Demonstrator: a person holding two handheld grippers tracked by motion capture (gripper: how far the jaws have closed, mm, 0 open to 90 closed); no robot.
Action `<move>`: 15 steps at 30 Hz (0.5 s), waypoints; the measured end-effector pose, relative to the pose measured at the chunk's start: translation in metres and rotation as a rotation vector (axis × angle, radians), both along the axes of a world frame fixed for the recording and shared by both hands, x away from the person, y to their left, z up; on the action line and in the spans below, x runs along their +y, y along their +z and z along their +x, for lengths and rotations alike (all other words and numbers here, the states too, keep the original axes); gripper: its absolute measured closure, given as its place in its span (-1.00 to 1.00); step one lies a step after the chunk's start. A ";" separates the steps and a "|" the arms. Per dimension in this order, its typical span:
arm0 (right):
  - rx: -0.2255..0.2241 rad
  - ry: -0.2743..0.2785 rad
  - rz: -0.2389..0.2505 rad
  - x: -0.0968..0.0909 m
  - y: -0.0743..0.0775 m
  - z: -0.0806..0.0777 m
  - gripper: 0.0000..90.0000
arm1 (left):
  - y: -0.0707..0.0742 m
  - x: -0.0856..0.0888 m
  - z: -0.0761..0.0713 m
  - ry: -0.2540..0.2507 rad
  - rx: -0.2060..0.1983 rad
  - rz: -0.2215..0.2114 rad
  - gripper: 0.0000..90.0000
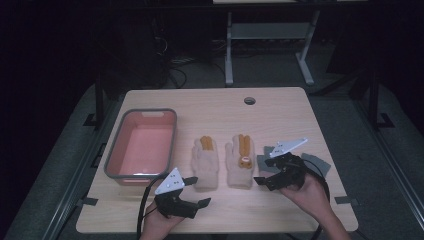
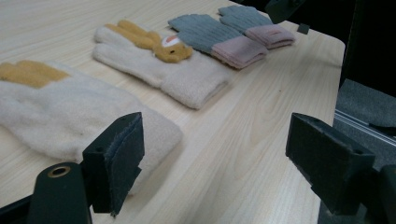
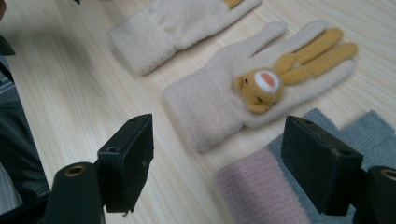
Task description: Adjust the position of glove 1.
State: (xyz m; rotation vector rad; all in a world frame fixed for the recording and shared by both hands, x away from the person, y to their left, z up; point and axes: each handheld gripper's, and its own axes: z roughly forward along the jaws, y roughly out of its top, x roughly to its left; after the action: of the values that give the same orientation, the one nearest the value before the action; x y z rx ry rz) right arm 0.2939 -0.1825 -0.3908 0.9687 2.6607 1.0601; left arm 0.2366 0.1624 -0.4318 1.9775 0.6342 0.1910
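Fingers (image 2: 116, 158) of the left gripper (image 1: 192, 192) are gaping released at the cream glove's (image 1: 205, 165) cuff, six o'clock of it on the desk (image 1: 280, 107); it should be pinching the cuff squarely, while the right gripper (image 1: 270, 180), also released, is nearing the rabbit glove (image 1: 240, 162).

I hold my left hand-held gripper (image 1: 196, 191) low at the near edge, its jaws spread wide and pointing toward the right, nothing between them; my left hand (image 1: 159, 223) grips it from below, the cable looping at its side; my right hand-held gripper (image 1: 267, 175) sits farther forward, jaws parted and empty, pointing left; my right hand (image 1: 311, 192) wraps its body, the forearm coming in from the lower right.
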 end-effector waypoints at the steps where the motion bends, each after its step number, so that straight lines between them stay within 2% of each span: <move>1: -0.002 0.006 -0.011 0.001 0.001 0.001 -0.44 | 0.000 0.000 0.000 -0.001 0.000 0.000 -0.57; 15: 0.024 0.028 -0.042 0.011 0.002 0.020 -0.45 | 0.000 0.002 0.002 0.002 0.009 0.002 -0.57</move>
State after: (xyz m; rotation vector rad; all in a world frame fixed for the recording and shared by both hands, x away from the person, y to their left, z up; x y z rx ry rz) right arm 0.3144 -0.1713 -0.3887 0.9448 2.7124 1.0005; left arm 0.2387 0.1640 -0.4321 1.9805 0.6416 0.1840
